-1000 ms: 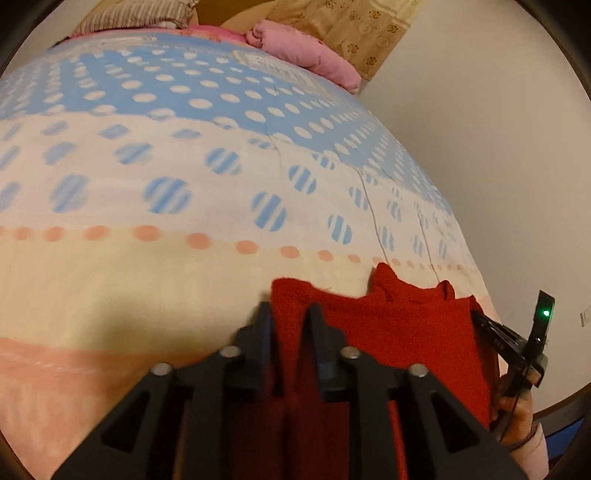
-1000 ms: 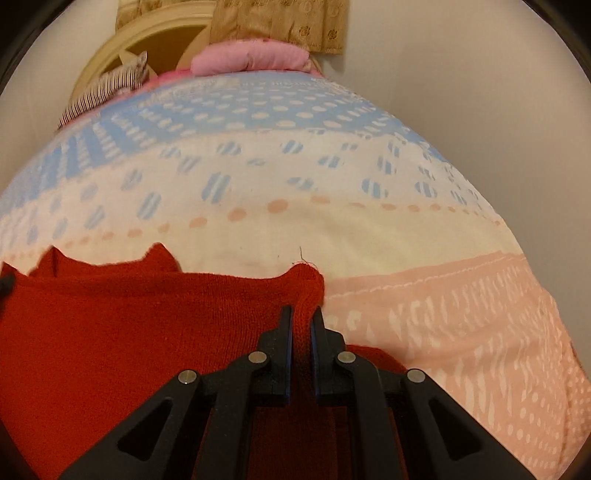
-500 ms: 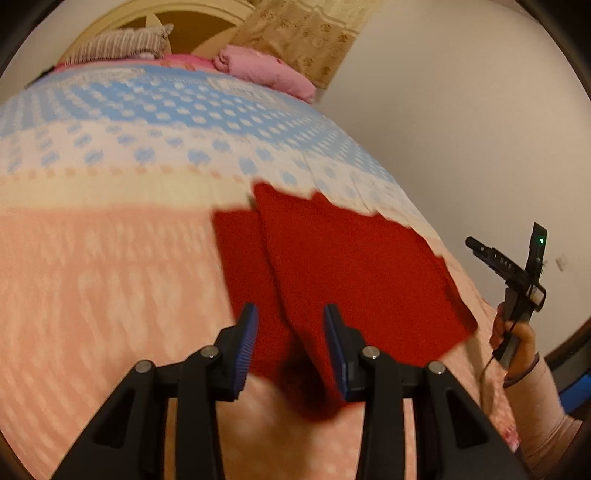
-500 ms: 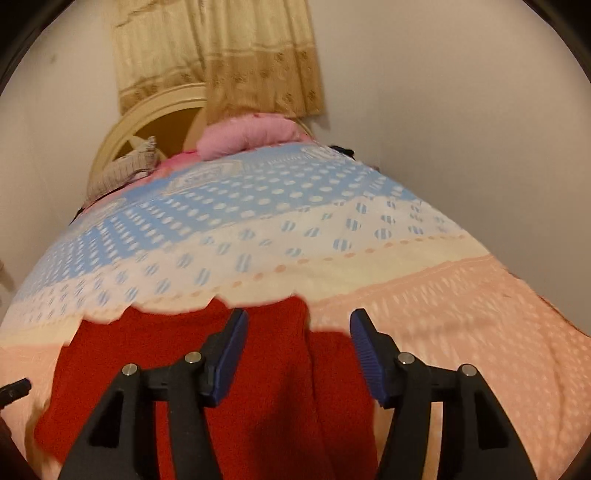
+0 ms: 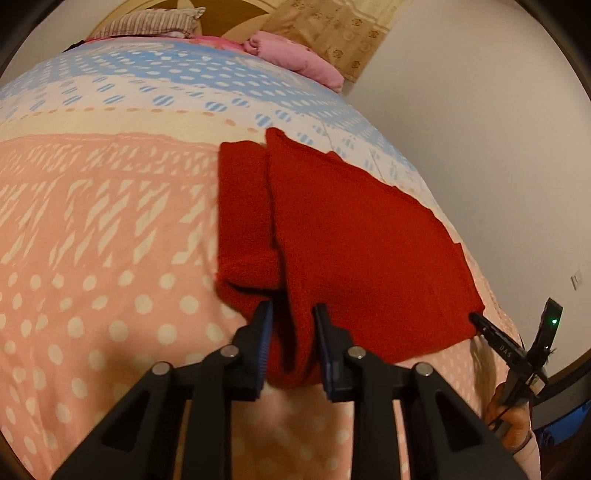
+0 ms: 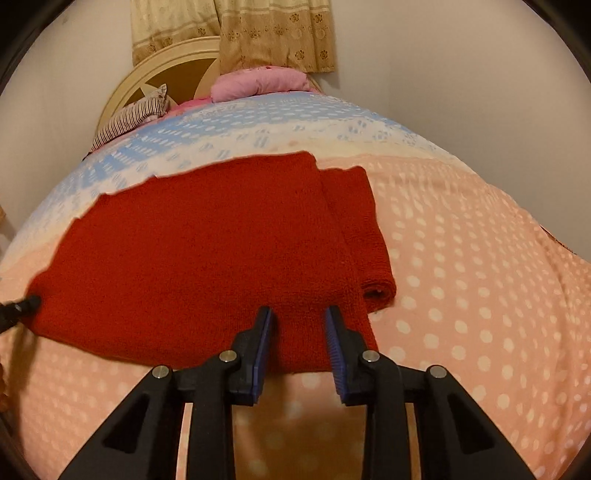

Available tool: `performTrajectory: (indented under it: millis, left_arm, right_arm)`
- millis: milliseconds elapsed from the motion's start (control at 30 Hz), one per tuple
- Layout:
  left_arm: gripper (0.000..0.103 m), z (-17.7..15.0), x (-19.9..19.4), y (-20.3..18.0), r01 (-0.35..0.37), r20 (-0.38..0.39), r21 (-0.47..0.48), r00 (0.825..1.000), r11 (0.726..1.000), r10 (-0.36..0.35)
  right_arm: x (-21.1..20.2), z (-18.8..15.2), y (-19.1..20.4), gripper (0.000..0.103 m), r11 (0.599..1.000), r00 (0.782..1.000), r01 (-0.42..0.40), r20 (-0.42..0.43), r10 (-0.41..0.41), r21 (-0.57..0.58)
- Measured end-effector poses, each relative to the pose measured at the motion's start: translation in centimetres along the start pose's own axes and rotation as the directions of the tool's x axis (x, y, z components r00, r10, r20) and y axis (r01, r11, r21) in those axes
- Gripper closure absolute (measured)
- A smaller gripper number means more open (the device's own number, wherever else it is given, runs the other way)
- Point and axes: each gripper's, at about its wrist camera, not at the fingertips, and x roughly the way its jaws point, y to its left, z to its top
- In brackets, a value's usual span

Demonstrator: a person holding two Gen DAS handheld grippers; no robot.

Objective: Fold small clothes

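plain red garment [image 5: 354, 236], pink-and-blue polka-dot bedspread [image 5: 103, 229], striped pillow [image 6: 125, 118]

Left gripper [image 5: 292, 308], jaws just closing, pinches a ridge of the red garment [image 5: 351, 240]. Right gripper [image 6: 299, 311], also closing, stands parted over the garment's near edge.

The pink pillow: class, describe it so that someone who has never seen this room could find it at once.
Start at the bed with its dotted cover and look to the far end, by the round headboard. The pink pillow lies there under the curtain. The pillow beside it is striped; this one is plain pink.
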Motion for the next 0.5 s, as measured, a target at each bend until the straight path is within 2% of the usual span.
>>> performTrajectory:
  millis: [167, 200, 233, 367, 500]
  left_arm:
    - [0.081, -0.8, -0.8, 0.3, -0.020, 0.006, -0.011, 1.000, 1.000, 0.020]
    - [0.068, -1.0, -1.1, 0.4, -0.026, -0.001, -0.016, 1.000, 1.000, 0.026]
    - [0.060, -1.1, -1.6, 0.6, -0.046, 0.006, -0.020, 0.999, 0.999, 0.046]
    - [0.058, -1.0, -3.2, 1.1, -0.110, 0.051, -0.023, 0.992, 0.994, 0.111]
    - [0.058, -0.1, -4.1, -0.4, -0.204, 0.108, 0.040, 0.974, 0.978, 0.199]
  right_arm:
    - [-0.3, -0.2, 0.3, 0.074, 0.999, 1.000, 0.027, 0.000, -0.027, -0.028]
    - [-0.5, -0.3, 0.3, 0.074, 0.999, 1.000, 0.027, 0.001, -0.027, -0.036]
    - [-0.7, -0.5, 0.2, 0.074, 0.999, 1.000, 0.022, 0.004, -0.022, -0.042]
    - [-1.2, -0.7, -0.6, 0.074, 1.000, 1.000, -0.015, 0.022, 0.016, -0.013]
    - [-2.9, -0.8, -0.1, 0.074, 1.000, 0.997, -0.017, 0.078, 0.016, 0.017]
